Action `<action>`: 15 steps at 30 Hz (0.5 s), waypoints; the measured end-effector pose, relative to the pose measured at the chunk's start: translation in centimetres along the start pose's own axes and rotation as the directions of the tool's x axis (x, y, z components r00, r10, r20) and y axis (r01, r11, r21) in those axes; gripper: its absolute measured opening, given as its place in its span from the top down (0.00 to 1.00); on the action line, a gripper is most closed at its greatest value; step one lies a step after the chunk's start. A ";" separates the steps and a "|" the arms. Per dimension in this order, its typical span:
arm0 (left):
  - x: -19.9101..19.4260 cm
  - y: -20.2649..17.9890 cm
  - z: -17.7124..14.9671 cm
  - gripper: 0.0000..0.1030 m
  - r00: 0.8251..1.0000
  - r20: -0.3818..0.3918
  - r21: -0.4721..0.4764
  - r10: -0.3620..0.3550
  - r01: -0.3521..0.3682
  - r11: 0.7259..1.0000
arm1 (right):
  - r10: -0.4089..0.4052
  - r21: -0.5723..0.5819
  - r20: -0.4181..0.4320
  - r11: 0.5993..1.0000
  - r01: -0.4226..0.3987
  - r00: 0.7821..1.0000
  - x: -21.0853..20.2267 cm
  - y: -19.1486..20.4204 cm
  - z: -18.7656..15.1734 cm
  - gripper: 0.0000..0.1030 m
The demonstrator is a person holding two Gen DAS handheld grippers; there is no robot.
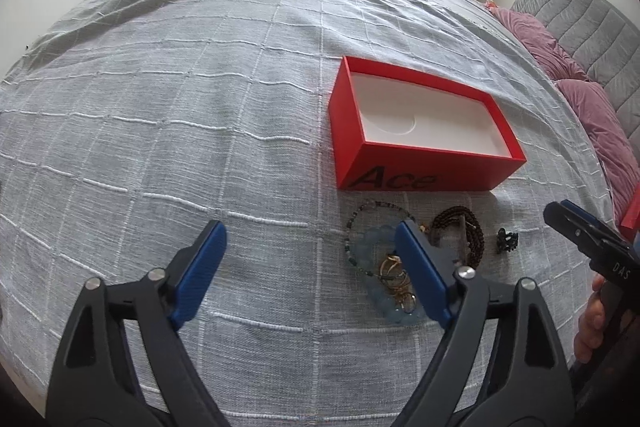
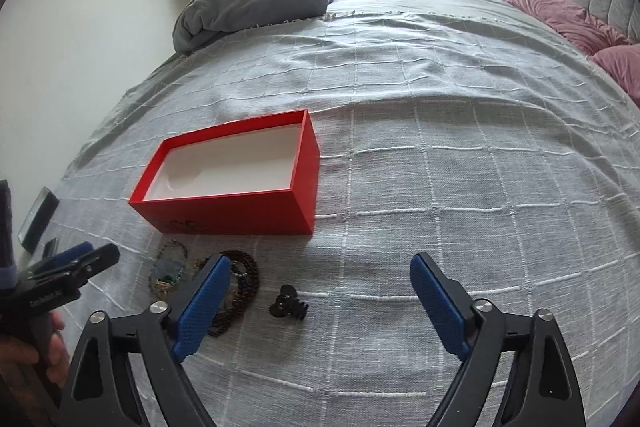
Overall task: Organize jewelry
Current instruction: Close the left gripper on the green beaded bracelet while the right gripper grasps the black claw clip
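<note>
Hovering wide open and empty, the left claw [image 1: 308, 267] and right claw [image 2: 320, 291] flank tangled jewelry. Pinching the brown bead bracelet [image 1: 464, 231] may snag the beaded necklace [image 1: 360, 227] or bedspread [image 1: 160, 107], missing the red box [image 1: 348, 131].

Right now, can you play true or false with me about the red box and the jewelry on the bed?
1. The red box has nothing in it. True.
2. The dark bead bracelet is already inside the box. False: it lies on the grey bedspread in front of the box.
3. The left gripper is squeezing a ring. False: it is open and empty, with only cloth between its pads.
4. A small black hair clip lies on the bedspread near the bracelet. True.
5. The right gripper holds the hair clip. False: it is open and the clip lies loose on the bedspread.
6. Thin gold rings rest on a pale blue dish. True.
</note>
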State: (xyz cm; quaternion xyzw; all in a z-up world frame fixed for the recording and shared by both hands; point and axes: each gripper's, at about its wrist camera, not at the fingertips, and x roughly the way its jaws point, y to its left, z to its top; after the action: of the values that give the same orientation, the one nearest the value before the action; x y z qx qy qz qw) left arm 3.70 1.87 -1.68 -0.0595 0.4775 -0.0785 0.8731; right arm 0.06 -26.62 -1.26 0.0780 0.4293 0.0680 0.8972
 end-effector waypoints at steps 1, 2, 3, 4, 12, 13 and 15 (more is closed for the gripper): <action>0.3 0.0 0.0 0.26 1.000 -0.016 -0.009 -0.016 0.016 1.000 | 0.019 0.006 -0.010 1.000 -0.019 1.000 0.2 0.0 -0.1 0.23; 0.5 0.1 0.0 0.27 0.999 -0.028 -0.020 -0.031 0.031 0.999 | 0.041 0.016 -0.021 0.999 -0.041 0.999 0.3 0.1 -0.1 0.29; 0.7 0.2 -0.1 0.31 0.998 -0.039 -0.032 -0.048 0.047 0.998 | 0.061 0.026 -0.032 0.998 -0.060 0.998 0.5 0.0 -0.2 0.31; 0.9 0.3 -0.1 0.35 0.997 -0.049 -0.045 -0.066 0.064 0.997 | 0.083 0.038 -0.043 0.996 -0.082 0.996 0.7 0.0 -0.2 0.35; 2.3 0.8 0.0 0.54 0.982 -0.099 -0.132 -0.160 0.146 0.980 | 0.299 0.200 -0.110 0.941 -0.274 0.948 2.0 -0.5 -0.9 0.52; 2.5 0.8 0.0 0.57 0.981 -0.106 -0.136 -0.162 0.148 0.980 | 0.311 0.209 -0.118 0.936 -0.283 0.943 2.0 -0.5 -1.0 0.52; 3.0 0.6 0.0 0.58 0.980 -0.119 -0.141 -0.162 0.145 0.979 | 0.296 0.208 -0.117 0.941 -0.269 0.948 2.0 -0.5 -0.9 0.52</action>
State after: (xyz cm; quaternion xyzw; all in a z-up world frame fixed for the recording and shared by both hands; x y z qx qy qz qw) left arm 5.36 1.91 -4.31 -0.1485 0.5313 -0.1176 0.8257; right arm 0.59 -26.68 -3.44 0.2188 0.4827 0.1607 0.8327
